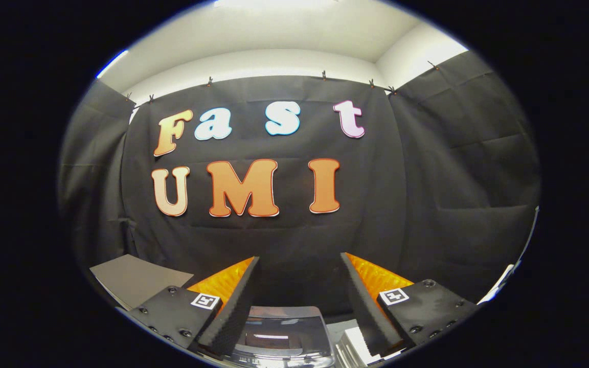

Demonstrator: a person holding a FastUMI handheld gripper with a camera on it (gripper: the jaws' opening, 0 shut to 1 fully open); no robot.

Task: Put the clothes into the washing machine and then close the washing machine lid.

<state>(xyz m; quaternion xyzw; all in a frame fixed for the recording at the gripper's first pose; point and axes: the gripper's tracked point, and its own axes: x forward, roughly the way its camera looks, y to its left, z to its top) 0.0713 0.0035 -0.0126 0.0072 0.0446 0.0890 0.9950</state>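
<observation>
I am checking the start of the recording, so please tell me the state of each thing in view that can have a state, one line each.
gripper: open, fingers spread wide, nothing between them, raised and facing the booth wall.
washing machine lid: dark glossy panel low between the fingers; cannot tell if open or closed.
grey board: lying flat beside the outer finger, bare.
</observation>
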